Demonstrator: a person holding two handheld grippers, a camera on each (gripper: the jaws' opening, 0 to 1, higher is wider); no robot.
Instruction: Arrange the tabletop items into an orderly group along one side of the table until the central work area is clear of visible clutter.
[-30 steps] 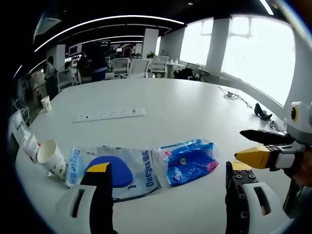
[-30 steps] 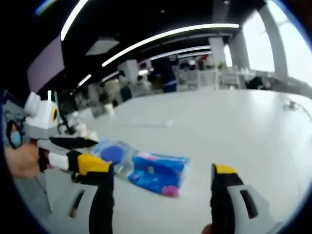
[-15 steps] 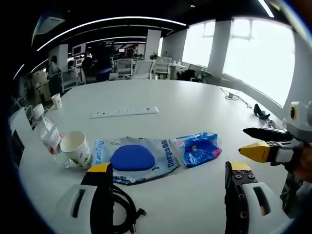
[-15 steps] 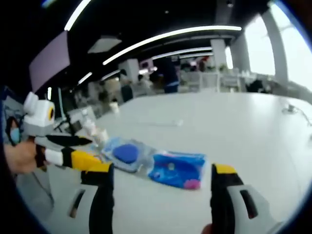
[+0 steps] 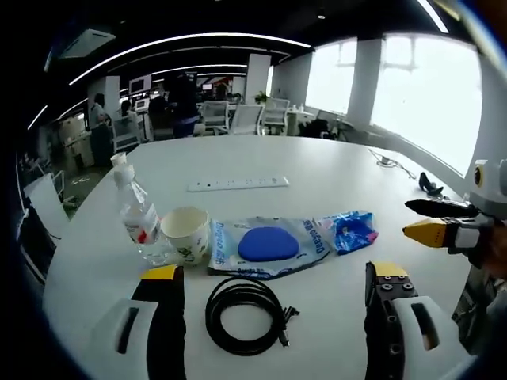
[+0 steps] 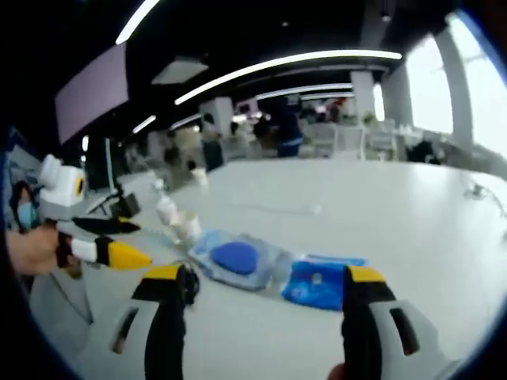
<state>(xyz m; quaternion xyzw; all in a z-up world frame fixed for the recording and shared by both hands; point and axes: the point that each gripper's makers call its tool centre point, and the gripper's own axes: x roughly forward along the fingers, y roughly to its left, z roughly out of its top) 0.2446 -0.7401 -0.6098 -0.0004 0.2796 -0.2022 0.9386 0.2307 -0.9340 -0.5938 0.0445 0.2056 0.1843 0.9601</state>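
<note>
A clear water bottle (image 5: 136,210), a paper cup (image 5: 186,235), a clear bag with a blue pad (image 5: 269,245) and a blue packet (image 5: 352,231) lie in a row on the white table (image 5: 317,170). A black cable coil (image 5: 245,314) rests just in front of the bag, between my left gripper's (image 5: 275,273) open, empty jaws. My right gripper (image 5: 444,226) hovers at the right, beyond the packet. In the right gripper view, my right gripper (image 6: 263,274) is open above the bag (image 6: 238,257) and packet (image 6: 321,283). The left gripper (image 6: 103,245) stands open at the left, near the bottle (image 6: 168,212).
A white power strip (image 5: 238,184) lies farther back on the table, past the row. A black object and a cable (image 5: 428,184) sit near the far right edge. Office chairs and people stand beyond the table's far side.
Both views have swung and pulled back, bringing the bottle and the black cable coil into sight. The items themselves lie where they were. Both grippers stay open.
</note>
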